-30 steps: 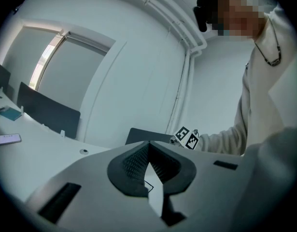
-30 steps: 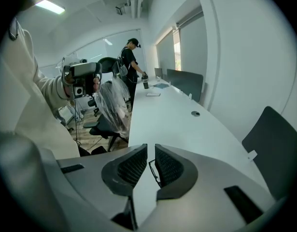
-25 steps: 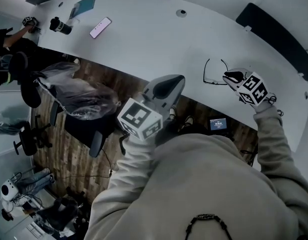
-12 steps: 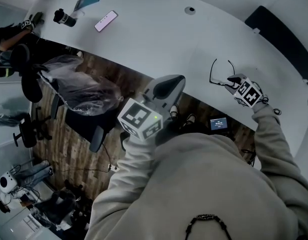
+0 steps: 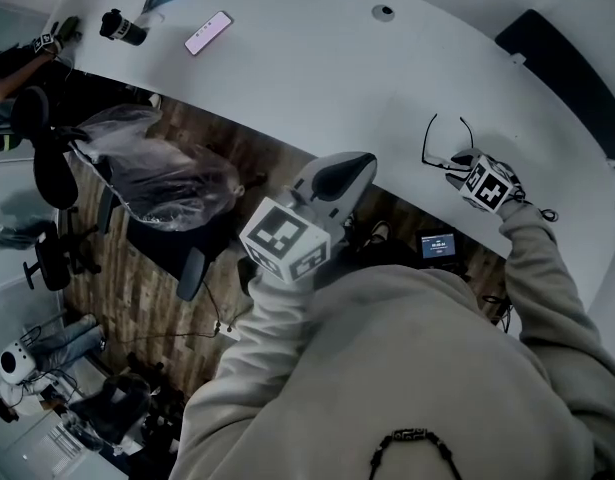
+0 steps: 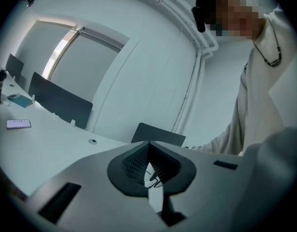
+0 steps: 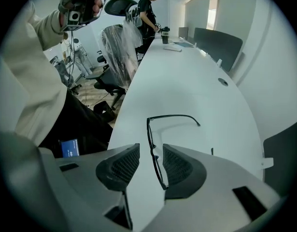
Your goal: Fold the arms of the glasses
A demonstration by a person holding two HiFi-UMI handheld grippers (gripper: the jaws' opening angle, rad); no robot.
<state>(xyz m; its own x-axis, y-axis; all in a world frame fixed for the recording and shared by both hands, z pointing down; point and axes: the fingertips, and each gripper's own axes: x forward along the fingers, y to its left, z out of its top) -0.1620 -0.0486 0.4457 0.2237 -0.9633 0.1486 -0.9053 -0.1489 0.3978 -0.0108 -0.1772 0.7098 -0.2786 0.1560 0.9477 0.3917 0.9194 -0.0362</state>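
Right claw (image 7: 150,166): tipped steeply down over the tabletop (image 7: 187,81); its jaws have just been opening and stand wide; the front of the glasses (image 7: 151,146) lies between them, nearer the right-hand pad, with no pad seen pressing on it
Left claw (image 6: 149,163): jaws together with nothing in them; held about level off the tabletop's near edge, well apart from the glasses
Glasses: flat on the tabletop straight under the right claw; the lens front runs along the gap between its jaws and out ahead of the tips
Far arm (image 7: 171,116): stretches off to the right ahead of the right claw, square to the front; plainly unfolded
Other arm: mostly hidden behind the right-hand jaw; the head view suggests it is also swung out
Done: by my reading, nothing yet; neither arm lies against the front
Left to do: both arms; probably steady the front, then swing each arm in
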